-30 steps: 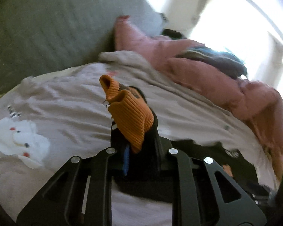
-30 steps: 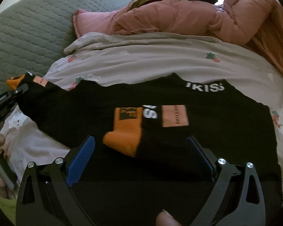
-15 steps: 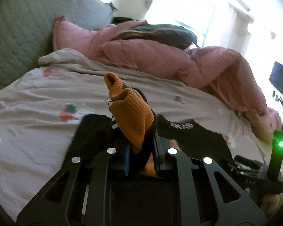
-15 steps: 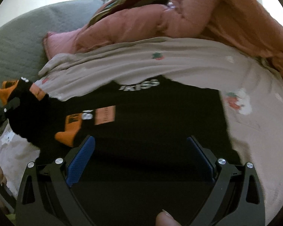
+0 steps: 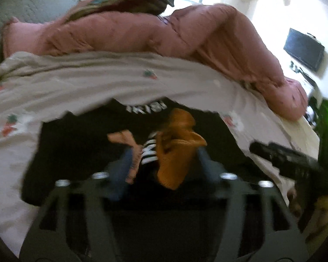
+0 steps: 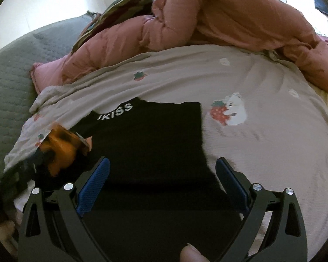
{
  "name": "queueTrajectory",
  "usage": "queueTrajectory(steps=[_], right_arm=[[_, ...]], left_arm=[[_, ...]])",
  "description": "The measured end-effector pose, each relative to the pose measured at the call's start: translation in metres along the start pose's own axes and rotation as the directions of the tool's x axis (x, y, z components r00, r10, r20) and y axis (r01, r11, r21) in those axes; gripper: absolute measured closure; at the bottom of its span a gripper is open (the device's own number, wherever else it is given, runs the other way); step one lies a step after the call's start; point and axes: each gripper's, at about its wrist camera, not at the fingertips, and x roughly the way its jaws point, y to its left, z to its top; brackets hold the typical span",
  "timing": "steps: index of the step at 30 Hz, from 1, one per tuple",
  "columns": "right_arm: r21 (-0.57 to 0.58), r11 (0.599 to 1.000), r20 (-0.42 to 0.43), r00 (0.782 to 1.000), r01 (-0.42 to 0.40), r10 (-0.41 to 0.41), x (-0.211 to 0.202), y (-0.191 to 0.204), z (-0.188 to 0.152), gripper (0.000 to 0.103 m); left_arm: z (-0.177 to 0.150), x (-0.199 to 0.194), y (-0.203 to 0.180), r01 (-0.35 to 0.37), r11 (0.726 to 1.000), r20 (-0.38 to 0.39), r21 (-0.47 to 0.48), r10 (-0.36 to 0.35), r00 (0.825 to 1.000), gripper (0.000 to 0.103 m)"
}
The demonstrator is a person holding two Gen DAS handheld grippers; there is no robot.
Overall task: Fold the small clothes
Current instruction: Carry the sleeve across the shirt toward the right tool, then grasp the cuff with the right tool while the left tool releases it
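The left wrist view looks forward along its own fingers (image 5: 120, 170) from low and close over the bed (image 5: 94, 83), facing the far pink duvet (image 5: 142, 32) and bright windows; its frame is blurred; the right gripper (image 5: 286, 161) enters at its right edge. The right wrist view sits just as low, facing the same far side between its spread fingers (image 6: 94, 181); the left gripper (image 6: 30, 166) shows at its left edge. Both share the black garment (image 6: 155, 135) with white lettering, its orange cuff (image 5: 175, 152), the strawberry-print sheet (image 6: 262, 152) and the duvet.
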Motion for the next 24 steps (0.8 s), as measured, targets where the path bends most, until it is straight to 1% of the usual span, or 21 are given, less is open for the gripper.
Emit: queueTrajectory(steps=[1, 4, 7, 8, 9, 10, 12, 15, 17, 20, 22, 24], right_arm=[[0.002, 1.0, 0.0, 1.0, 0.002, -0.002, 0.0, -0.002, 0.0, 0.007], [0.004, 1.0, -0.005, 1.0, -0.005, 0.005, -0.001, -0.003, -0.002, 0.007], [-0.002, 0.999, -0.032, 0.999, -0.036, 0.036, 0.004, 0.002, -0.004, 0.007], [-0.008, 0.999, -0.04, 0.998, -0.046, 0.046, 0.006, 0.006, -0.006, 0.007], [-0.017, 0.998, -0.052, 0.997, -0.056, 0.055, 0.008, 0.011, -0.008, 0.007], [-0.032, 0.997, -0.067, 0.996, -0.069, 0.067, 0.011, 0.018, -0.01, 0.007], [-0.063, 0.993, -0.092, 0.991, -0.1, 0.094, 0.017, 0.032, -0.013, 0.007], [-0.134, 0.985, -0.137, 0.986, -0.109, 0.091, 0.033, 0.059, -0.014, 0.007], [-0.155, 0.981, -0.151, 0.984, -0.116, 0.093, 0.043, 0.07, -0.014, 0.009], [-0.18, 0.98, -0.174, 0.983, -0.085, 0.053, 0.063, 0.08, -0.016, 0.015], [-0.16, 0.983, -0.204, 0.978, -0.085, 0.051, 0.076, 0.078, -0.022, 0.023], [-0.121, 0.988, -0.216, 0.974, -0.099, 0.072, 0.081, 0.072, -0.027, 0.025]], left_arm=[[-0.004, -0.001, -0.003, 0.023, 1.0, -0.007, 0.003, -0.023, 1.0, 0.044], [-0.01, -0.011, -0.004, 0.013, 1.0, 0.004, 0.006, -0.013, 1.0, 0.043], [-0.01, -0.024, 0.005, -0.048, 0.999, 0.026, -0.002, 0.048, 0.999, 0.041], [-0.01, -0.03, 0.011, -0.083, 0.997, 0.037, -0.005, 0.083, 0.996, 0.04], [-0.009, -0.034, 0.016, -0.116, 0.993, 0.042, -0.007, 0.116, 0.992, 0.039], [-0.01, -0.039, 0.023, -0.163, 0.987, 0.052, -0.007, 0.163, 0.985, 0.039], [-0.011, -0.048, 0.035, -0.22, 0.975, 0.065, -0.021, 0.221, 0.973, 0.037], [-0.01, -0.06, 0.058, -0.248, 0.966, 0.074, -0.078, 0.254, 0.964, 0.036], [-0.01, -0.066, 0.069, -0.268, 0.958, 0.073, -0.103, 0.276, 0.958, 0.035], [-0.012, -0.076, 0.082, -0.299, 0.946, 0.079, -0.13, 0.31, 0.947, 0.034], [-0.014, -0.08, 0.088, -0.303, 0.942, 0.08, -0.143, 0.316, 0.945, 0.032], [-0.016, -0.084, 0.092, -0.32, 0.936, 0.09, -0.144, 0.335, 0.938, 0.032]])
